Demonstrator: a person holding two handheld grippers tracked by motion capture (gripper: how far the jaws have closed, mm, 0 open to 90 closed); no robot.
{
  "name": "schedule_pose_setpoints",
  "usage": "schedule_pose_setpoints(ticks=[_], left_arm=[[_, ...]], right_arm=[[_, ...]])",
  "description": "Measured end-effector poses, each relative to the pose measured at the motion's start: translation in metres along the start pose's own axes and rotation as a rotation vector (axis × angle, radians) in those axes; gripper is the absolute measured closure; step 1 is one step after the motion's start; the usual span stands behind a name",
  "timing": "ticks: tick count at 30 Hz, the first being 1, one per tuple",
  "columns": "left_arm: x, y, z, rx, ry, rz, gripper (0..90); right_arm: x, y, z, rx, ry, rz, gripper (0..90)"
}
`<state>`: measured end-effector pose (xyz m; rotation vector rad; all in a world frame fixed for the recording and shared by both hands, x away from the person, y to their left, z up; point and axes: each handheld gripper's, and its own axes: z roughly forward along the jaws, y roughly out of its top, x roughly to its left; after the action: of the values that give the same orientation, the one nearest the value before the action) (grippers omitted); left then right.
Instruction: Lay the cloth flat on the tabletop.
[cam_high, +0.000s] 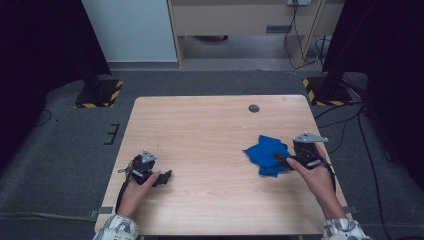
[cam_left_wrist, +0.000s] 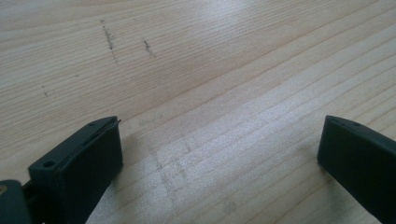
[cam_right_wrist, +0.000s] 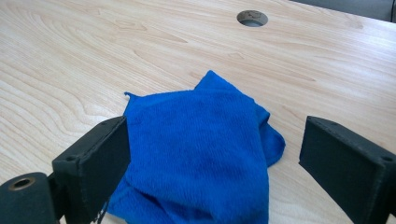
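Blue cloth (cam_right_wrist: 201, 154) soft, light, crumpled; pinch raised fold. Right hand-held gripper (cam_right_wrist: 212, 158) agape around it; left hand-held gripper (cam_left_wrist: 219, 158) agape over bare tabletop (cam_left_wrist: 210, 70).

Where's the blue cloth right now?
In the high view, the blue cloth lies crumpled on the table's right side, just ahead of the open right hand-held gripper.

Pale wooden table (cam_high: 200, 130), crumpled blue cloth (cam_high: 267, 154) lying on it.

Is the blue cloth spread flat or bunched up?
Bunched up: the cloth lies crumpled with overlapping folds and uneven corners on the table.
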<state>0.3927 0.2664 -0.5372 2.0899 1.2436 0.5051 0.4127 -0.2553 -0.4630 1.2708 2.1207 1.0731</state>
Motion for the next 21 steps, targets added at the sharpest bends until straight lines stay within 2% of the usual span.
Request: schedule_pose_setpoints(ticks=[6,21], left_arm=[[0.0,0.0,0.0,0.0,0.0,0.0,0.0],[0.0,0.0,0.0,0.0,0.0,0.0,0.0]], right_arm=[[0.003,0.01,0.008,0.033,0.009,-0.017,9.3],[0.005,0.019,0.023,0.064,0.011,-0.041,9.2]])
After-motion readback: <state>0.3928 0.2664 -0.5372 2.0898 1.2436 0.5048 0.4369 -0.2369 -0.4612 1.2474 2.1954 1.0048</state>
